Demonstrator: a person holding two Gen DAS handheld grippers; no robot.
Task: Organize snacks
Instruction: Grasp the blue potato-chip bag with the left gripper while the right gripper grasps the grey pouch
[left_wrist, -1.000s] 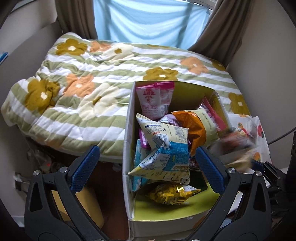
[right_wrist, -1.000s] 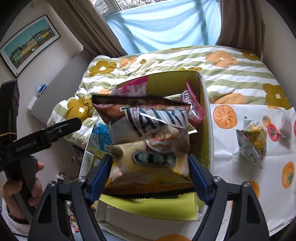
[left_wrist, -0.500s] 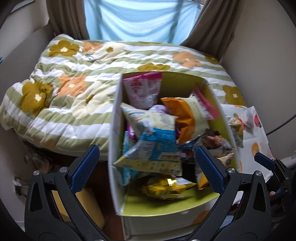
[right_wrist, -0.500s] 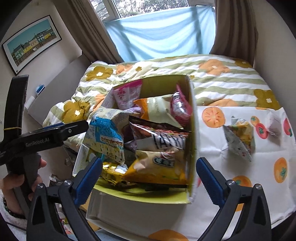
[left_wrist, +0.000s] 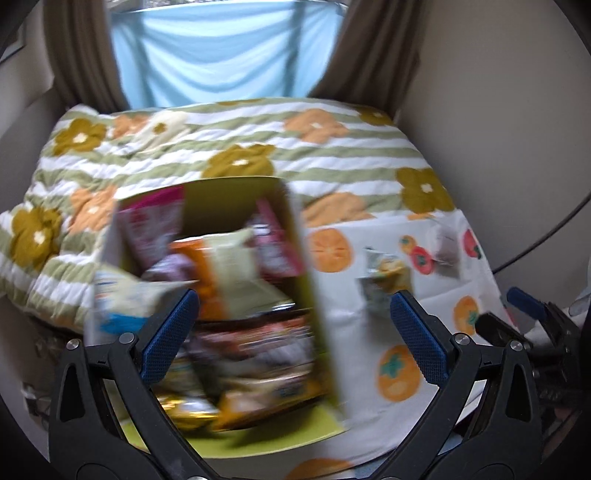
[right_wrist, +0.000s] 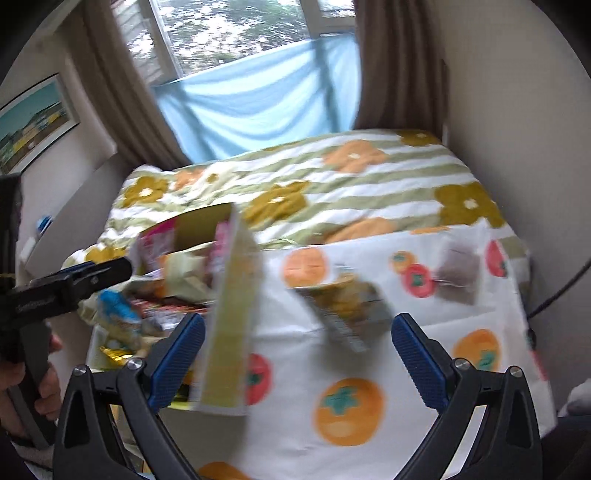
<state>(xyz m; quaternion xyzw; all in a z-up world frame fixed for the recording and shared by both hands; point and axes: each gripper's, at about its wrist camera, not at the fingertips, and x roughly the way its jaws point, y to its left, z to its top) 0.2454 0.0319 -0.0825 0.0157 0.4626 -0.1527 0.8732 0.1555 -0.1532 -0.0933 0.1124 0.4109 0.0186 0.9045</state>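
Both claws, left (left_wrist: 291, 332) and right (right_wrist: 297, 350), gape wide, empty. Square the right one on the crinkly silver-yellow snack packet (right_wrist: 345, 314) on the persimmon-print tabletop (right_wrist: 369, 369). Pinch mid-bag gently.

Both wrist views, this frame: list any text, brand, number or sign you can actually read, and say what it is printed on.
No text reads cleanly in this frame.
Left gripper arm: pale lettering, too blurred to read.
Snack bags in the box: printing smeared by motion blur, unreadable.
Loose snack bag on the fruit-print cloth: print too blurred to read.
Framed picture: no lettering visible.
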